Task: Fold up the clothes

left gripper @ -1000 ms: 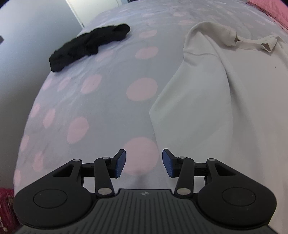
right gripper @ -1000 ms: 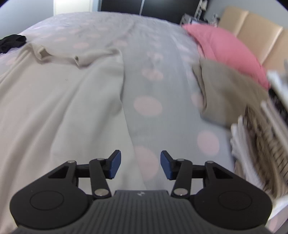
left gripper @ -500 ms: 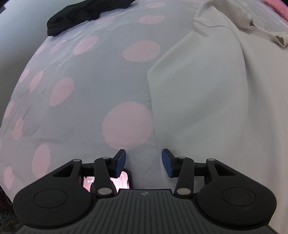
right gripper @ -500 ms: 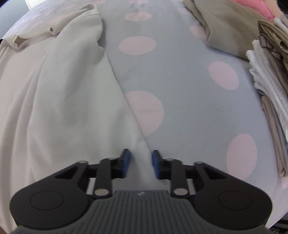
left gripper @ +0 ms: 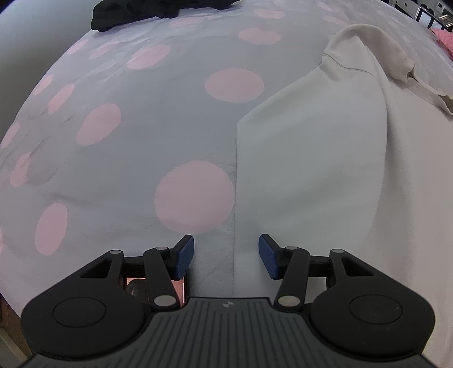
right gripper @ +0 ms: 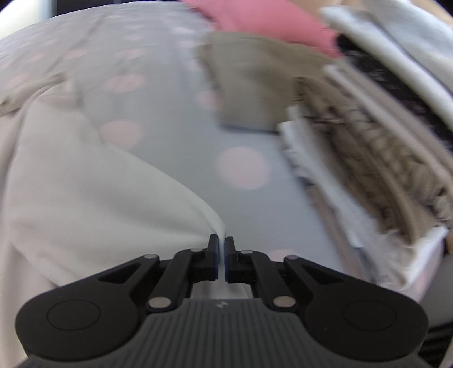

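Observation:
A cream sweatshirt [left gripper: 317,158] lies spread on a grey bedspread with pink dots [left gripper: 136,136]. In the left wrist view my left gripper [left gripper: 226,256] hovers over the garment's straight left edge. Its jaws are opening, the edge runs between them and the blue pads do not press on it. In the right wrist view, which is blurred, the same sweatshirt [right gripper: 85,192] fills the left side. My right gripper [right gripper: 222,256] is shut on its right edge, and a fold of cloth rises into the pinch.
A black garment [left gripper: 147,11] lies at the far left end of the bed. On the right stand a folded tan piece [right gripper: 252,85], a pink pillow [right gripper: 263,19] and a stack of folded clothes [right gripper: 368,136]. The bed's left edge drops off near my left gripper.
The right gripper dropped to the sweatshirt's right edge and shut on it, lifting a fold. The left gripper sank closer over the left edge, rolled a little, and its jaws spread wider.

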A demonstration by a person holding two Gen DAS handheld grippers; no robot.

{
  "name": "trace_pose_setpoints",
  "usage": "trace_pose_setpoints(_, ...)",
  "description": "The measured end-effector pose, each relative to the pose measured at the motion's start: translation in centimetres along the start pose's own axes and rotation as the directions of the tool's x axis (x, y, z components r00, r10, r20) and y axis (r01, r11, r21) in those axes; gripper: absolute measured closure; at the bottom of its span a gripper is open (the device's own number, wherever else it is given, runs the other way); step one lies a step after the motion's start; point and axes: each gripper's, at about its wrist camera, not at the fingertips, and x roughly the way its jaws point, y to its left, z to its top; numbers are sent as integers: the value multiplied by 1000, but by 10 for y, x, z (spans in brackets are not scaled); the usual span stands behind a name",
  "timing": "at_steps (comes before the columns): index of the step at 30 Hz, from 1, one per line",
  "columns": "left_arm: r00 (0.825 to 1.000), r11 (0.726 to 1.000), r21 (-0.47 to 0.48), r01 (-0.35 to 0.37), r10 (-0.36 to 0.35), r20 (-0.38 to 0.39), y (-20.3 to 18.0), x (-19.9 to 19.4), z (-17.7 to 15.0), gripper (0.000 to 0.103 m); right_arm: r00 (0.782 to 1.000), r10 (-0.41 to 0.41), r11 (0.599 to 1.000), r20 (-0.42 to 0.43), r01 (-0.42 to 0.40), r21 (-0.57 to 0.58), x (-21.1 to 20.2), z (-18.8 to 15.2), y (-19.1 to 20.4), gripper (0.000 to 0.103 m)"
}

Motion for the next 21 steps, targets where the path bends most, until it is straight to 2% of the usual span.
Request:
trace_pose_setpoints(3,1000,1000,5,-6,6,-10,-5,2,-1,54,993,-114,993,32,113,39,6,7,-17,100)
trace_pose_setpoints(6,1000,1000,-5,9,-9,-21,-6,5,0,60,982,-176,984,73,175,22,12,11,-24,99)
trace_pose_setpoints(10,999,999,-14,38,-38,-24,-11,7,2,91,984,-170,985,51,171,2,18,15,-19,95)
trace_pose_setpoints(12,999,999,-3,32,-32,-19,-15,6,2,98,980,-183,983,77,184,-10,13,16,-17,90)
trace_pose_setpoints(13,999,1000,-2,28,-28,-16,-17,5,3,101,978,-186,982,94,189,-18,10,16,-14,84)
trace_pose_setpoints(14,1000,1000,-5,23,-23,-13,-17,3,3,101,975,-190,980,114,195,-30,7,16,-11,78)
trace_pose_setpoints(15,1000,1000,-14,22,-22,-9,-16,1,4,101,971,-194,978,137,202,-47,4,15,-8,76)
trace_pose_setpoints(18,999,996,-81,34,-33,18,-4,-11,11,102,962,-201,972,185,219,-82,-3,13,-1,75)
trace_pose_setpoints(21,995,987,-147,66,-54,84,13,-29,21,102,963,-187,976,195,205,-75,-5,16,1,75)
